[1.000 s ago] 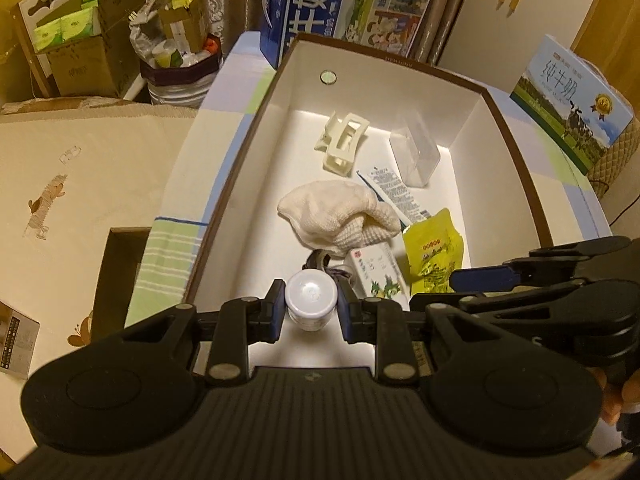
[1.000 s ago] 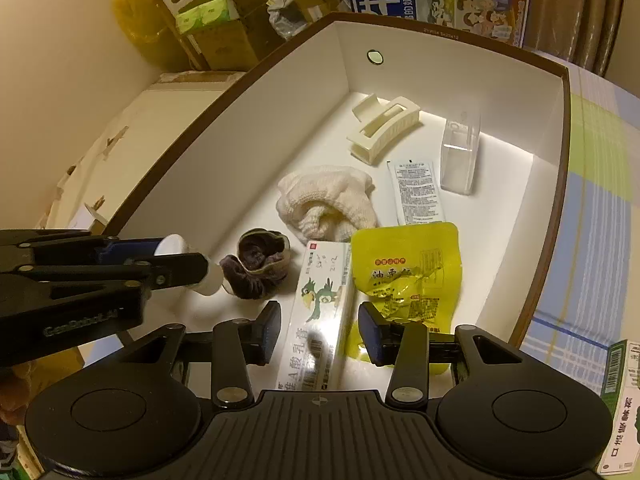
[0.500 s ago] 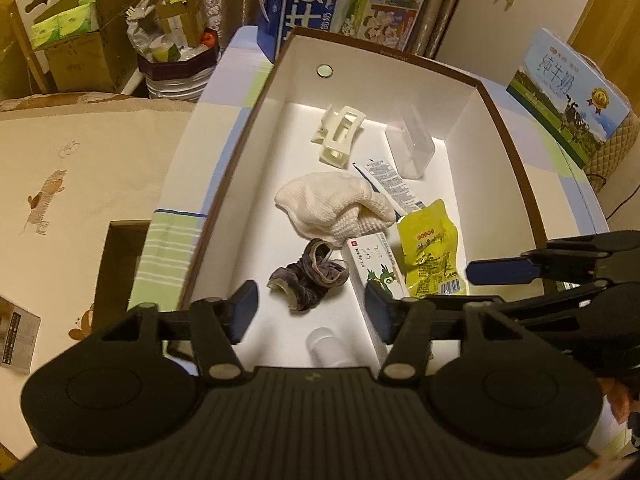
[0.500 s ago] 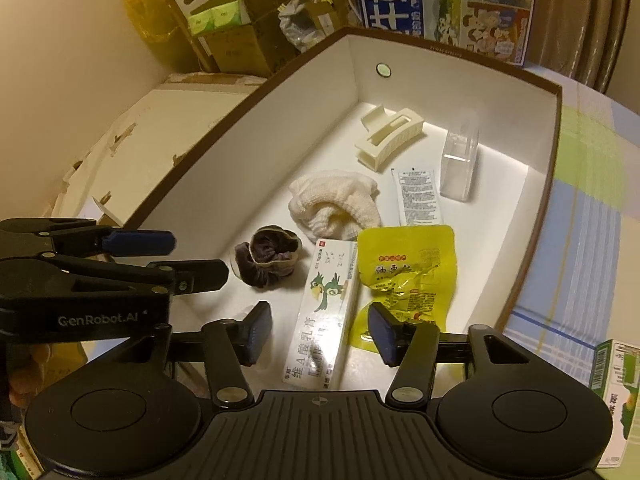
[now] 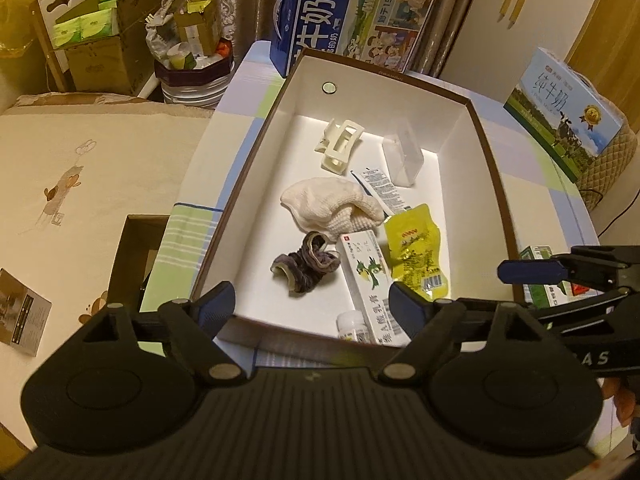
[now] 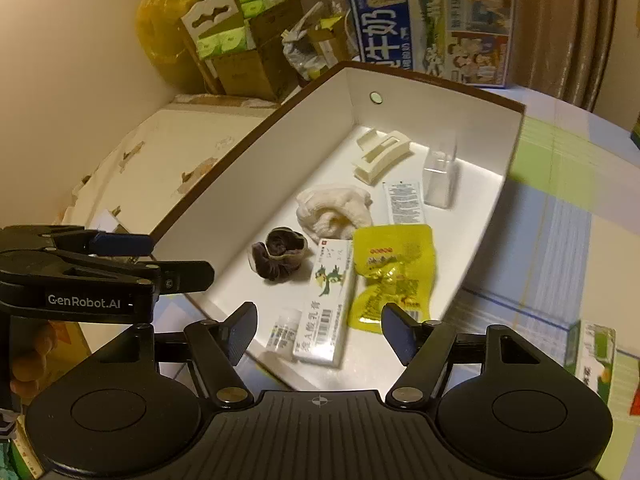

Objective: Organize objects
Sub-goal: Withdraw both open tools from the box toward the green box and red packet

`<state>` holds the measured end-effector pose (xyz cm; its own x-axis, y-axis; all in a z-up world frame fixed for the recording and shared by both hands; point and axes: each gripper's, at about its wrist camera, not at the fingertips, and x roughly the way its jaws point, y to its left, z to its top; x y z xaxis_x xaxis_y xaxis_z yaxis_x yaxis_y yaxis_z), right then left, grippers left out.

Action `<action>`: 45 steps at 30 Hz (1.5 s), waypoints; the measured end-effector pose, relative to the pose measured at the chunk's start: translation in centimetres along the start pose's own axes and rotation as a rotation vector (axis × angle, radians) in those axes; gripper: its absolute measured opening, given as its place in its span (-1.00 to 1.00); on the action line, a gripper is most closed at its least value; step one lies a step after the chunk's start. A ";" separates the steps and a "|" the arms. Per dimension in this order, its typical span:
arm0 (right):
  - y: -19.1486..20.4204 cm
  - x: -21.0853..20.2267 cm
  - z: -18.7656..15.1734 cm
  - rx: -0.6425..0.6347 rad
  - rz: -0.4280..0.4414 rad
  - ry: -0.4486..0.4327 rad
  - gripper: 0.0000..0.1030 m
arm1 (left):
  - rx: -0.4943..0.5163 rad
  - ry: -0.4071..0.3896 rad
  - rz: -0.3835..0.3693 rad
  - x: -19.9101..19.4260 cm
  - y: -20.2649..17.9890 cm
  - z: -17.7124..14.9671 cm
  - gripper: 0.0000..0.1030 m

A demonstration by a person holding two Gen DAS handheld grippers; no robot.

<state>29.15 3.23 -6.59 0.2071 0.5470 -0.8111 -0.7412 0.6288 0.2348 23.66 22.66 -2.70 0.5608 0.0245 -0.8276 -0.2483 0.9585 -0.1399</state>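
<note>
Left wrist view: left gripper [image 5: 312, 302] spread wide, holding nothing, above the near wall of the brown-rimmed white cardboard box [image 5: 492, 184]. Right gripper [image 6: 318, 330] likewise wide and empty. Small white plastic bottle [image 5: 352, 326] lies inside the box (near wall), touching the long white ointment carton [image 5: 366, 280]; dark purple fabric scrunchie [image 5: 306, 266] lies just beside.

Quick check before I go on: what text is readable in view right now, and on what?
"GenRobot.AI": side of the left gripper.
"牛奶" and "1955": blue milk carton.
"纯牛奶": pale milk carton.
"A酸乳膏": white medicine box.
Yellow packet, sachet, small bottle: print too small or blurred.
</note>
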 end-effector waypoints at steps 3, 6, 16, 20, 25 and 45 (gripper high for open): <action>-0.4 -1.4 -0.8 0.012 -0.001 -0.012 0.30 | 0.000 0.003 0.005 -0.7 -0.5 -0.5 0.58; -1.1 -2.7 -1.6 0.032 -0.007 -0.020 0.30 | 0.005 0.006 0.011 -1.4 -1.1 -1.2 0.58; -3.9 -6.2 -4.6 0.103 -0.010 -0.022 0.30 | 0.030 0.035 -0.034 -2.5 -5.0 -3.8 0.60; -5.0 -7.2 -5.8 0.119 0.000 -0.017 0.30 | 0.050 0.056 -0.046 -2.4 -7.1 -4.7 0.60; -6.8 -8.6 -7.4 0.141 0.006 -0.012 0.31 | 0.059 0.080 -0.048 -2.2 -9.4 -5.7 0.60; -16.0 -13.2 -13.9 0.275 -0.030 0.035 0.31 | 0.114 0.154 -0.060 -0.6 -19.1 -8.7 0.61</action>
<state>29.42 -21.76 -7.10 0.2004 0.5093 -0.8369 -0.5333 0.7733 0.3429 21.19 1.85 -4.32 0.4423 -0.0693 -0.8942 -0.1219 0.9831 -0.1365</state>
